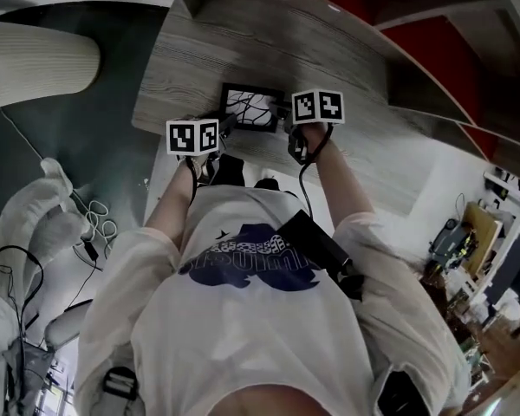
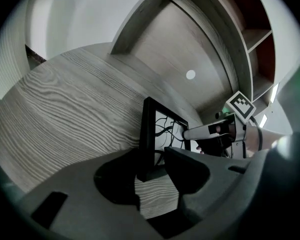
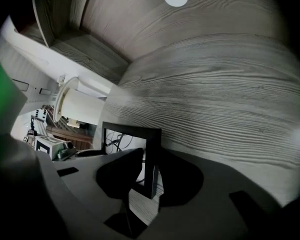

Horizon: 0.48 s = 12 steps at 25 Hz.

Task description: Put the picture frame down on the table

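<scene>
A black picture frame with a white picture crossed by dark lines stands nearly upright on its lower edge on the grey wood-grain table. My left gripper has the frame's left side between its jaws, shut on it. From the other side my right gripper holds the frame's right bar, jaws close against it. In the left gripper view the right gripper shows as a pale bar with its marker cube.
A wooden upright panel with a round white cap rises behind the frame. Shelves with a red back curve away on the right. A pale ribbed seat stands left of the table, and cables lie on the floor.
</scene>
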### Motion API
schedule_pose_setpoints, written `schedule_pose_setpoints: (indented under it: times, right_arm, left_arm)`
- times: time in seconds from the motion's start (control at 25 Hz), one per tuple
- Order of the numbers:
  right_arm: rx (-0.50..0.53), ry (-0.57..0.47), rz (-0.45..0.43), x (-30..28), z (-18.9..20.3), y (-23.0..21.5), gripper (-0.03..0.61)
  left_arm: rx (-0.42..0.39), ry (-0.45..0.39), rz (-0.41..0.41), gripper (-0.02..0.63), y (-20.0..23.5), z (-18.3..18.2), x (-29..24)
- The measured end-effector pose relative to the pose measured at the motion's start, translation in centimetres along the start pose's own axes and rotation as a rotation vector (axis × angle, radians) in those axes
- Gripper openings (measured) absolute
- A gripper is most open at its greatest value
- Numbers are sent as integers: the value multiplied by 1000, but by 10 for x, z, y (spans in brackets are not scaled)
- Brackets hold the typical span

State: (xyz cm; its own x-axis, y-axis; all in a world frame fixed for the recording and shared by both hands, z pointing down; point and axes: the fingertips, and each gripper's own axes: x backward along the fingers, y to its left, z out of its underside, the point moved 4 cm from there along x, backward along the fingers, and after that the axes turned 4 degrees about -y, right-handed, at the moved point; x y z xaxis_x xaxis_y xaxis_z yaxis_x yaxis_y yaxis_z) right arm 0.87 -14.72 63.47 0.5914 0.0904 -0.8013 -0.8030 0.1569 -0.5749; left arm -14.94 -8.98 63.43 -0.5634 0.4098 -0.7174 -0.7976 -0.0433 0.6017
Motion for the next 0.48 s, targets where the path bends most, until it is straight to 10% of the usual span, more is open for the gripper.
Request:
schedule_pose_setpoints:
  times: [0.48]
  right_arm:
    - [-18,53,50,-4,-3,-2,105]
  left_arm:
    - [21,98,-25,158,0,-6,-4]
